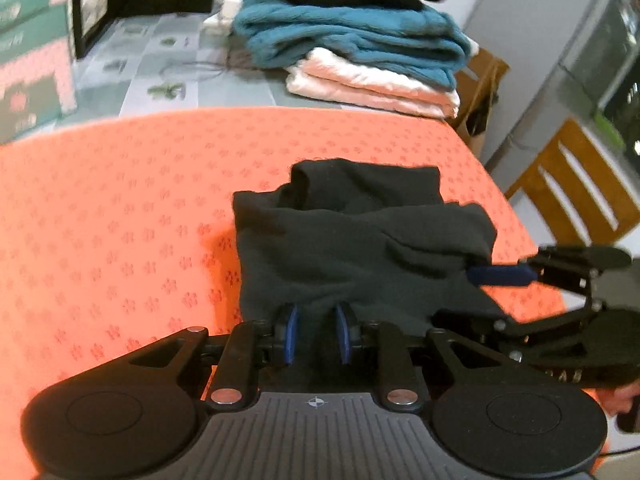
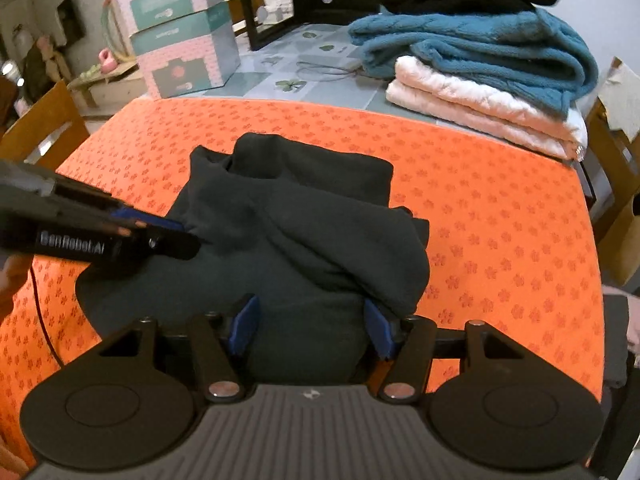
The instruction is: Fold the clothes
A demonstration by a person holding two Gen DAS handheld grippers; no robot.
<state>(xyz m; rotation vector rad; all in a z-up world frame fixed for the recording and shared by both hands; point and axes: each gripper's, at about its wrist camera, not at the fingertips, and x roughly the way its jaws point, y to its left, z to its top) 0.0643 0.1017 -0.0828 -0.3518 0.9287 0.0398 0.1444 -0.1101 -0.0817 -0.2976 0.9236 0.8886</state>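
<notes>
Here, garment: a dark sweater (image 2: 296,240) lies bunched on the orange cloth (image 1: 120,200), centre.
Left gripper (image 1: 316,332): pinching the near hem at 6 o'clock, likely to lift a fold.
Right gripper (image 2: 310,328): spread, straddling fabric, not visibly clamped.
Surface: folded pile (image 2: 480,64) at 1 o'clock.
Room: boxes (image 2: 180,28) at 11 o'clock.
</notes>
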